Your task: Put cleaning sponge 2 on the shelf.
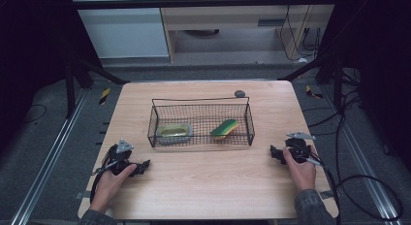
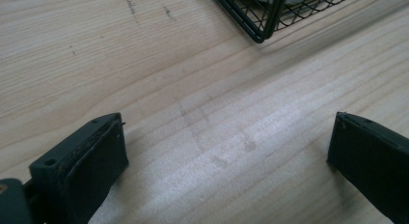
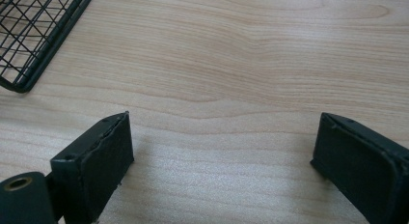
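Observation:
A black wire basket (image 1: pixel 154 122) stands in the middle of the wooden table (image 1: pixel 203 186). Inside it lie a grey-rimmed dish with a yellowish inside (image 1: pixel 173 132) on the left and a green-and-yellow sponge (image 1: pixel 224 127) on the right. My left gripper (image 1: pixel 144 165) rests on the table near the basket's front left corner (image 2: pixel 263 28), open, with bare wood between its jaws (image 2: pixel 226 137). My right gripper (image 1: pixel 273 152) rests at the basket's front right, open and holding nothing (image 3: pixel 222 137); the basket's corner (image 3: pixel 29 64) shows at the upper left of the right gripper view.
A small dark grey round object (image 1: pixel 239 93) sits on the table behind the basket. Black cables (image 1: pixel 368 186) trail off the right side of the table onto the floor. A pale cabinet (image 1: pixel 228 21) stands beyond the far edge.

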A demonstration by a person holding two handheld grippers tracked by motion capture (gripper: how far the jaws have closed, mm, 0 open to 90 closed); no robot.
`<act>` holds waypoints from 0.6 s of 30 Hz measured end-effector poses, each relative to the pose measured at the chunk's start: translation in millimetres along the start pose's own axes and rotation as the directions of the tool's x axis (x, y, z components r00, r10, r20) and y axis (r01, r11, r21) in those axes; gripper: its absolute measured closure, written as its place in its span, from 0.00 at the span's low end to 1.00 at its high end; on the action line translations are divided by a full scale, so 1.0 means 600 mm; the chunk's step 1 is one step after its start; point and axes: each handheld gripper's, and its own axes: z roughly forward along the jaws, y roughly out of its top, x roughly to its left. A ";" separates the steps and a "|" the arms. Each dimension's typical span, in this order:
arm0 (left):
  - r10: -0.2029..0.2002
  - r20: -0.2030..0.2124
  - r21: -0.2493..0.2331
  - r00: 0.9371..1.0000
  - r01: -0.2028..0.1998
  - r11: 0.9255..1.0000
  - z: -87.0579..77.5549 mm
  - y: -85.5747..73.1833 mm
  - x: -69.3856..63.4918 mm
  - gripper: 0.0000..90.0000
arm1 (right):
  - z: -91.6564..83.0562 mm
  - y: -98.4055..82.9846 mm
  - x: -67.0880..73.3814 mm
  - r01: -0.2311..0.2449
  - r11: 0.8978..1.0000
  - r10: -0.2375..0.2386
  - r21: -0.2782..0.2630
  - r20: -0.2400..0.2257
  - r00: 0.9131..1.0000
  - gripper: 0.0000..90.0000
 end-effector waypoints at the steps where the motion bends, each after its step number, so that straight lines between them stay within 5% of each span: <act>1: -0.001 -0.002 0.000 1.000 0.001 1.000 0.001 0.001 0.001 0.00 | 0.000 0.000 0.001 0.003 1.000 -0.003 0.002 -0.002 1.000 0.07; 12: -0.017 -0.017 0.002 1.000 0.017 1.000 0.021 0.021 0.012 0.00 | -0.002 -0.004 0.015 0.056 0.998 -0.055 0.017 -0.023 0.998 0.03; 18: -0.017 -0.016 0.002 1.000 0.017 1.000 0.022 0.022 0.013 0.00 | -0.002 -0.005 0.022 0.029 0.999 -0.029 0.023 -0.007 1.000 0.01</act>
